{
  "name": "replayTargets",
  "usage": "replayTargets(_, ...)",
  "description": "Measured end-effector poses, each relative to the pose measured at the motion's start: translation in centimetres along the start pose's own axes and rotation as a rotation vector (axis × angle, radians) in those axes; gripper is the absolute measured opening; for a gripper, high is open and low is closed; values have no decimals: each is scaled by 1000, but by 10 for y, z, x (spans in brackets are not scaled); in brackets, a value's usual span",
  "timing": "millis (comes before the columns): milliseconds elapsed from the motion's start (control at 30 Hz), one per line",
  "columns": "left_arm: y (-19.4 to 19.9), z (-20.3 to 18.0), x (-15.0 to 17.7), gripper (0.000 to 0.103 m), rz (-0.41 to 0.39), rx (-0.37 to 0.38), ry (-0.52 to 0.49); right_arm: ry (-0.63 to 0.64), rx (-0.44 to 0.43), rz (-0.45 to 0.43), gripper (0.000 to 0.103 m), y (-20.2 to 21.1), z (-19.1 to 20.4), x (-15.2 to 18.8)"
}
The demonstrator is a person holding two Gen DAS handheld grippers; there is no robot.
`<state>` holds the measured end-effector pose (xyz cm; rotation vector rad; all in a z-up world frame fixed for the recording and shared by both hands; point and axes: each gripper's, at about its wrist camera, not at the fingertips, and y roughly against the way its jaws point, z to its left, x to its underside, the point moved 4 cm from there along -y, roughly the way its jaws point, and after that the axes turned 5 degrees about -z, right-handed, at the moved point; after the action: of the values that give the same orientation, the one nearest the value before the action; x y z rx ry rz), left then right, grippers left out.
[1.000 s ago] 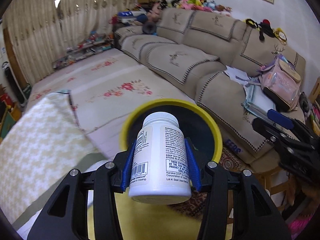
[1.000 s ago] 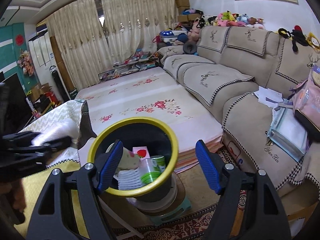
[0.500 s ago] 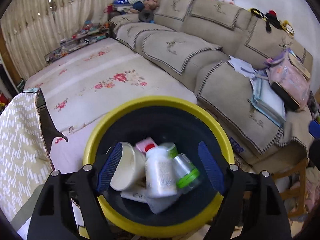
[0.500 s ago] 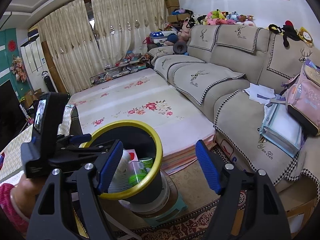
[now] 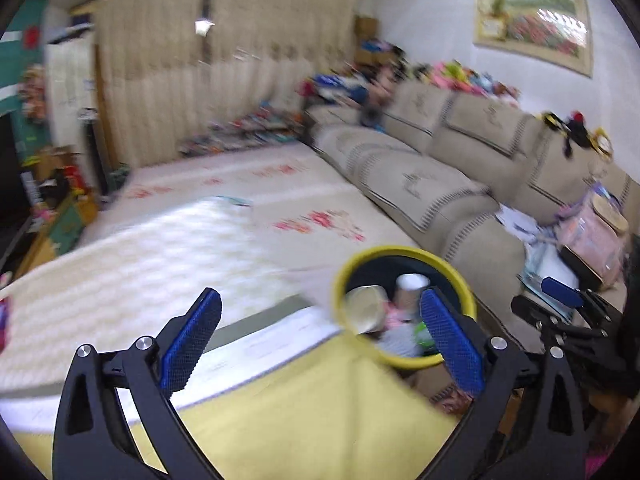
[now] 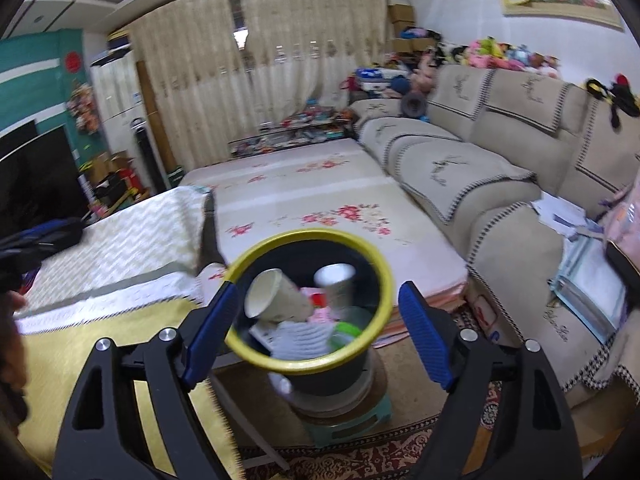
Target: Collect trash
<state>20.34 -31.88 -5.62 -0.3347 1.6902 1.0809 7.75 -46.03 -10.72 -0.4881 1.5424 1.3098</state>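
A dark bin with a yellow rim point(image 6: 308, 234) stands on a green stool beside the table. Inside lie a paper cup point(image 6: 276, 296), a white bottle point(image 6: 336, 280) and a green-capped clear container point(image 6: 344, 332). My right gripper point(image 6: 318, 288) hovers just over the bin's near rim, its jaws opening with nothing between them. My left gripper point(image 5: 318, 296) is back over the table, left of the bin's rim point(image 5: 404, 250). Its jaws are opening wide and nothing is between them. The left view is blurred by motion. A blue pad point(image 5: 560, 298) of the right gripper shows at its right edge.
A yellow tablecloth point(image 5: 320, 420) and a pale patterned cover point(image 6: 120, 248) lie over the table. Beyond the bin are a floral mat point(image 6: 320, 200) and a long beige sofa point(image 6: 480, 168) with papers and a pink bag point(image 5: 592, 236). A dark TV point(image 6: 36, 168) stands at the far left.
The left gripper let the white bottle go into the bin, opened wide and drew back up and to the left. The right gripper opened a little and came closer over the bin.
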Motion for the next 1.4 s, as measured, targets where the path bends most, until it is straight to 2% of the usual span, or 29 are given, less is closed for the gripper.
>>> replayTargets(133,86,55,18,98,-72,-167,52,50,-75,-29,86,18,37,-2)
replayTargets(333,190,110,48,98,-138,-363,123,116,-185,-104,94,65,80,-13)
replayTargets(433,235,126,66,98,-152,-464,157,150,-213,-142,96,85,100,-21)
replayTargets(600,293,141,93,98,-193,-572,221,170,-248,-149,96,97,116,-20)
replayTargets(800,322,141,109,98,-203,-609,254,182,-247,-129,96,97,118,-15)
replayTargets(1167,318,127,103,98,-201,-591,257,181,-237,-119,96,87,117,-10)
replayTargets(1400,310,131,97,98,-195,-594,267,182,-234,-110,96,83,118,-8)
